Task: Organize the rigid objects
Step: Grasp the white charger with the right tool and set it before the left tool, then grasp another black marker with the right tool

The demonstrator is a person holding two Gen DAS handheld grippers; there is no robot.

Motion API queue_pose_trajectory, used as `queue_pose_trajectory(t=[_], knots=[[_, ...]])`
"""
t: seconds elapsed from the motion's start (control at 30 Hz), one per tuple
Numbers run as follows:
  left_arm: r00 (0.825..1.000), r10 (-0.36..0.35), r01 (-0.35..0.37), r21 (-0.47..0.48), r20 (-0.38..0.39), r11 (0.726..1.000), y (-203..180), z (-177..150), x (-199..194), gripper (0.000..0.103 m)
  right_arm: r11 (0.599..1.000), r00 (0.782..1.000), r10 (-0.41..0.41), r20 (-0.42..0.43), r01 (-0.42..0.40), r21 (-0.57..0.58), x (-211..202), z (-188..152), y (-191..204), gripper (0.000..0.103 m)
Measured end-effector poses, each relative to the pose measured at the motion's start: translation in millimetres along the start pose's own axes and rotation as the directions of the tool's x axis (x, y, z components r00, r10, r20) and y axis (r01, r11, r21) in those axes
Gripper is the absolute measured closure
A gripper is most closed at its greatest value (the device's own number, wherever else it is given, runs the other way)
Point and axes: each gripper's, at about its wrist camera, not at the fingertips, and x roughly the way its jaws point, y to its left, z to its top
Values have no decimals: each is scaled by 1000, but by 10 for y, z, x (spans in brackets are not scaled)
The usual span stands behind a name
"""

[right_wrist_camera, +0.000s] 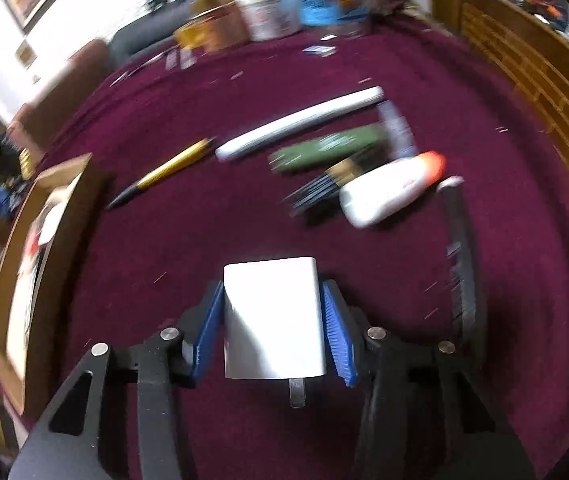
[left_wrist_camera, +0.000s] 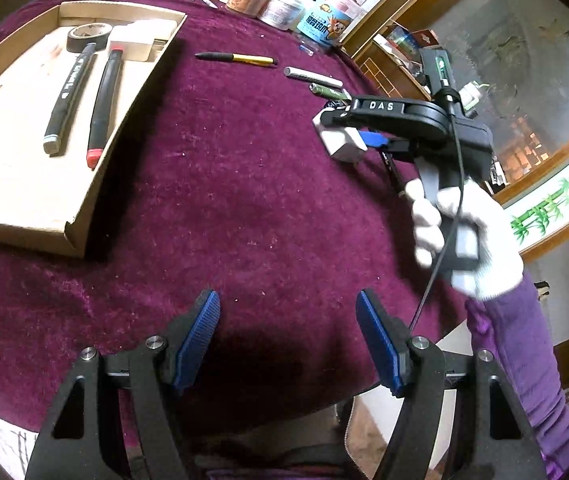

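Observation:
My right gripper [right_wrist_camera: 272, 286] is shut on a white plug charger [right_wrist_camera: 272, 320], one blue pad against each side and a metal prong sticking out below. In the left wrist view the same gripper [left_wrist_camera: 338, 130] holds the charger [left_wrist_camera: 344, 146] low over the maroon cloth, in a white-gloved hand [left_wrist_camera: 464, 236]. My left gripper [left_wrist_camera: 288, 308] stands open above bare cloth with nothing between its fingers. A cardboard tray [left_wrist_camera: 24, 184] at the left holds two markers [left_wrist_camera: 70, 96], a black tape roll [left_wrist_camera: 88, 36] and a white box [left_wrist_camera: 132, 44].
Loose on the cloth lie a black-and-gold pen [right_wrist_camera: 164, 172], a white marker [right_wrist_camera: 300, 122], a green tube [right_wrist_camera: 328, 148], a white bottle with an orange cap [right_wrist_camera: 388, 190] and a black comb [right_wrist_camera: 460, 256]. Jars and tape rolls [left_wrist_camera: 284, 4] line the far edge.

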Motion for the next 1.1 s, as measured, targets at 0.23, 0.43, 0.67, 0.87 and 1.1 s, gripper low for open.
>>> queue_pose_trajectory(t=[0.23,0.43,0.67,0.87,1.1], knots=[[1000,3,-3,9,0,1000,-3,0,11,38,967,963,250,-96,-254,-21,-196,-367,344,54],[1000,8,-8,30,9,1000,-36,3,-20,38,988,985,135,108,-141,55,-769,-311,-314,54],[1000,19,-18,36,-24,999,-116,-5,87,38,986,989,-112,98,99,132,-693,-308,-979,54],[999,45,-44,75,-19,996,-259,28,64,38,971,971,-220,96,208,118,-432,-146,-1022,54],[988,144,-149,126,47,981,-435,406,62,38,969,969,-236,78,229,93,-367,-174,-998,91]])
